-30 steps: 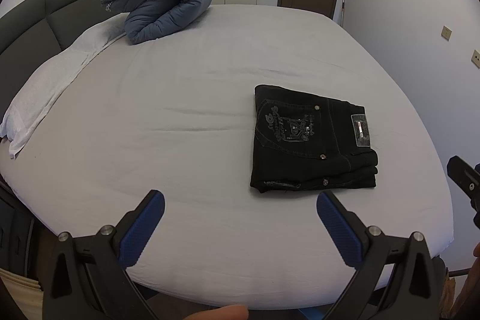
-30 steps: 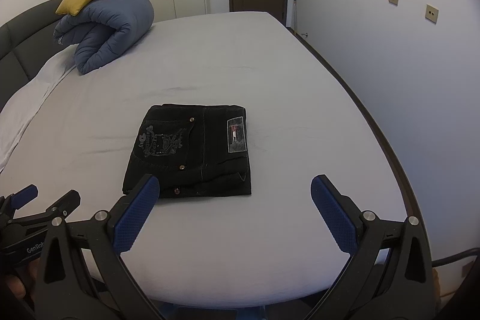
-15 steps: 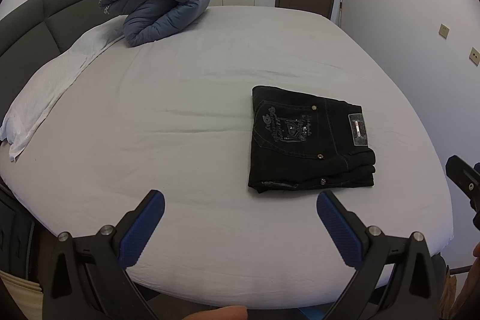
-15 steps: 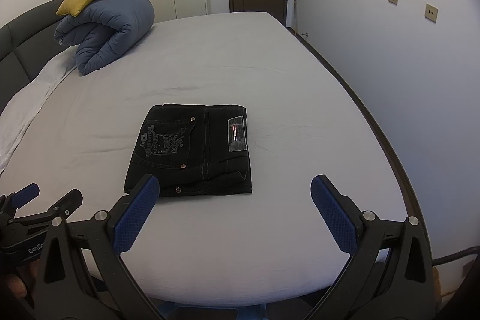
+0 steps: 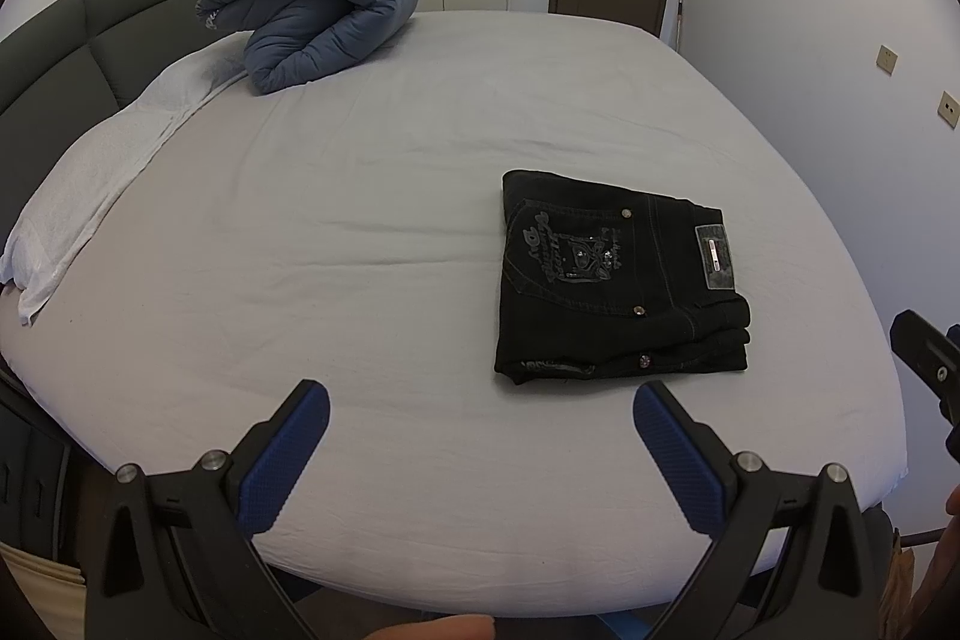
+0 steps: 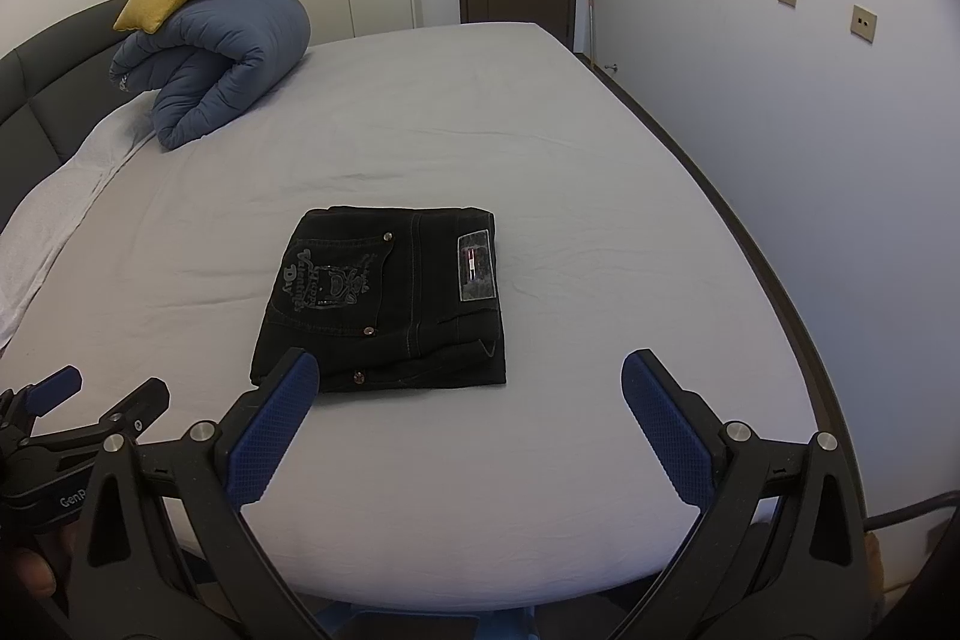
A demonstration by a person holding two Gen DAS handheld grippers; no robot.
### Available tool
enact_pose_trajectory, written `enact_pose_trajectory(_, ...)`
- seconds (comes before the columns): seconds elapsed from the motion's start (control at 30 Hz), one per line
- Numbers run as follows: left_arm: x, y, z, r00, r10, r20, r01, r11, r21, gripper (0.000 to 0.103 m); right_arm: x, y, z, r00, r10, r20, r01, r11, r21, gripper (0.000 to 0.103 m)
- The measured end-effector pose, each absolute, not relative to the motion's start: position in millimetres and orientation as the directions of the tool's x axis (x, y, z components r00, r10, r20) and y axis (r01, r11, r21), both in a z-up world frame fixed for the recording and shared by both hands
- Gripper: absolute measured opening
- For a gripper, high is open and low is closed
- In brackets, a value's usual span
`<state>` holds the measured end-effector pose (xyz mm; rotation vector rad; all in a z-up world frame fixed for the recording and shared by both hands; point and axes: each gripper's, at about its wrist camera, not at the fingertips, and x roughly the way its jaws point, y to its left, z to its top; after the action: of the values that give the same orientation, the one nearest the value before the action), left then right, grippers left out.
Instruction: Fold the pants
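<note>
Black pants (image 5: 618, 280) folded on bed (image 5: 360, 220); left hand-held gripper (image 5: 477, 415), right hand-held gripper (image 6: 465, 382) level, spread wide, empty.

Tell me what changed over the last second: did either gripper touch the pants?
Nothing visibly changed beyond slight camera drift. The folded black pants lie in the same spot on the bed. The left gripper and the right gripper both hang short of them, jaws wide open and empty as before.
</note>
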<state>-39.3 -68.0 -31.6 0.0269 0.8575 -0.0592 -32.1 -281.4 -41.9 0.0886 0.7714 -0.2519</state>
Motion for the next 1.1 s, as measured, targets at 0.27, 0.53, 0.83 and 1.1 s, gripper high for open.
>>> enact_pose_trajectory(0.27, -39.9, -67.7, -31.4, 0.652, -0.044, -0.757, 0.067, 0.998, -0.001, 0.103, -33.0, -278.8, -42.6, 0.689, -0.191, -0.7, 0.256, 0.967, -0.013, 0.103)
enact_pose_trajectory(0.53, -40.0, -67.9, -31.4, 0.652, -0.043, -0.757, 0.066, 0.998, 0.0, 0.103, -33.4, -276.8, -42.7, 0.689, -0.191, -0.699, 0.254, 0.967, -0.013, 0.103)
enact_pose_trajectory(0.83, -40.3, -68.3, -31.3, 0.651, -0.045, -0.758, 0.067, 0.998, -0.002, 0.103, -34.3, -273.8, -42.1, 0.69, -0.19, -0.699, 0.253, 0.967, -0.012, 0.103)
enact_pose_trajectory(1.1, -40.7, -69.3, -31.0, 0.649, -0.051, -0.759, 0.075, 0.997, -0.003, 0.103, -34.2, -273.2, -42.0, 0.69, -0.187, -0.699, 0.252, 0.968, -0.011, 0.103)
